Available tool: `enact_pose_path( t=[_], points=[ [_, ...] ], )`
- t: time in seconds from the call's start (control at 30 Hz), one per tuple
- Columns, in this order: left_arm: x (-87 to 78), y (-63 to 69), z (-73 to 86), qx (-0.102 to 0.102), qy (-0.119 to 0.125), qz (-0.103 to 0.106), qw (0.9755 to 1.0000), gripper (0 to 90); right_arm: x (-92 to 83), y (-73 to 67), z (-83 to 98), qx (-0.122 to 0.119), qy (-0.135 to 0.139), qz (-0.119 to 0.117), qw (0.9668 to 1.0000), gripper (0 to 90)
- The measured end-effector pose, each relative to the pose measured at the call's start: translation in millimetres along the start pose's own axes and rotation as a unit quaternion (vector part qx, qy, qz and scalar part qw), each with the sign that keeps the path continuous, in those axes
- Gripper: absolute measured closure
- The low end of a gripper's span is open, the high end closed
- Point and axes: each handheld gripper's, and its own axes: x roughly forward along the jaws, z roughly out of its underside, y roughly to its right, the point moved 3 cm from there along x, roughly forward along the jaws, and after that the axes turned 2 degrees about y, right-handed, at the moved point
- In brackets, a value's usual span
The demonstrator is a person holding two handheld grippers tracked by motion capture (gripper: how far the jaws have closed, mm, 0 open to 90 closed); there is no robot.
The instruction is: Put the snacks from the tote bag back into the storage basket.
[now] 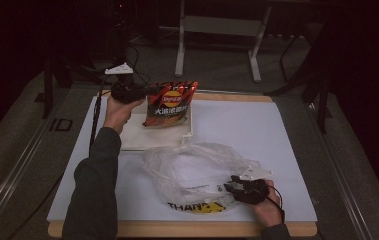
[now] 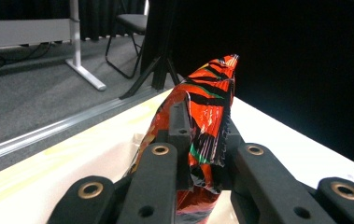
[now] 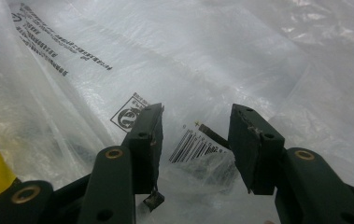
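One red and black foil chip bag [image 1: 169, 104] is being held up by the left tongs [image 1: 147, 92] — the jaws are pressing its edge between them, above the one flat white tray [image 1: 137, 137] at the far side of the desk [image 1: 257, 130]. One clear crumpled plastic bag [image 1: 192, 172] with black print is lying near the front edge. The right tongs [image 1: 229, 188] are resting at this bag — the jaws are standing partly apart, gripping nothing.
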Motion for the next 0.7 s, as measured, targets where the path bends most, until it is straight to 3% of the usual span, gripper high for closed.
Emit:
enact_pose_path(
  t=[0.7],
  points=[
    [1.8, -7.4, 0.4, -0.011, 0.006, -0.001, 0.9999, 82.8, 0.4, 1.0, 1.1, 0.002, 0.001, 0.0, 1.0, 54.3]
  ],
)
